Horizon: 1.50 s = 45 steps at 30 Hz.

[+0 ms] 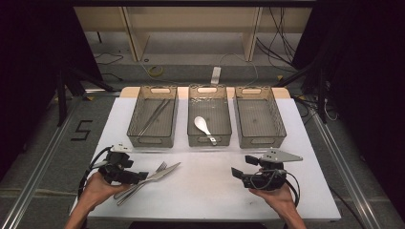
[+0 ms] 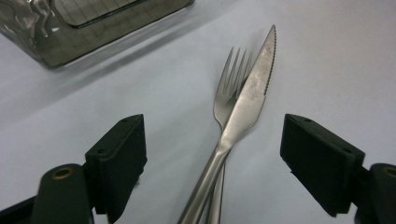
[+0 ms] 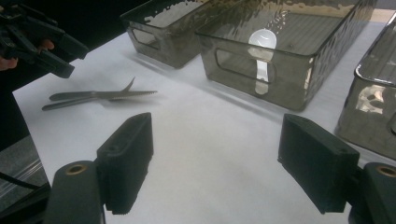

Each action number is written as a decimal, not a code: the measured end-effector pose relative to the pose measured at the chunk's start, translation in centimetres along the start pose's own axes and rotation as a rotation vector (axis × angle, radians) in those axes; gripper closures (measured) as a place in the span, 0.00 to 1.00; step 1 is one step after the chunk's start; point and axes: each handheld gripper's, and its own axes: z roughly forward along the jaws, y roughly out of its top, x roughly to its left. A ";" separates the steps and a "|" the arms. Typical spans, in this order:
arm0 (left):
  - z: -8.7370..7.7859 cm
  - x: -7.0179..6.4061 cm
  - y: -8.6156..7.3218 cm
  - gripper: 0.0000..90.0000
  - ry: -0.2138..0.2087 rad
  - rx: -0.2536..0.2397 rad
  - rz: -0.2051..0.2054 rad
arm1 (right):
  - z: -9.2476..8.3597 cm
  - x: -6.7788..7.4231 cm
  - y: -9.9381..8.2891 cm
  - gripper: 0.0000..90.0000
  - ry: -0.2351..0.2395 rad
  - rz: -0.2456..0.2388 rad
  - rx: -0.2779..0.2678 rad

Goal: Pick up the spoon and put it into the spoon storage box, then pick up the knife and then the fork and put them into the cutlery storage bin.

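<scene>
Steel serrated knife [image 2: 243, 107] lies crossed over fork [image 2: 227, 88].

A white table top [image 1: 224, 191] stands in a pool of light, while the room to either side falls away into near black. Beyond its far edge runs grey floor [image 1: 191, 71], strewn with loose dark cables [image 1: 282, 45] and one small yellow coil [image 1: 155, 71] — a pale power strip [image 1: 216, 75] lies there too. Further back stands a light wooden frame [image 1: 191, 19] with two upright legs [image 1: 133, 40]. Metal rails [image 1: 36, 164] flank the table on both sides, running along the grey floor, and a black "5" [image 1: 82, 130] is marked on the floor at the left — dark stand legs [image 1: 62, 95] rise near it.
</scene>
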 end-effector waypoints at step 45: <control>1.9 0.6 -1.6 0.67 0.039 0.314 0.139 | -0.1 1.2 -0.9 0.29 -0.001 -0.046 0.058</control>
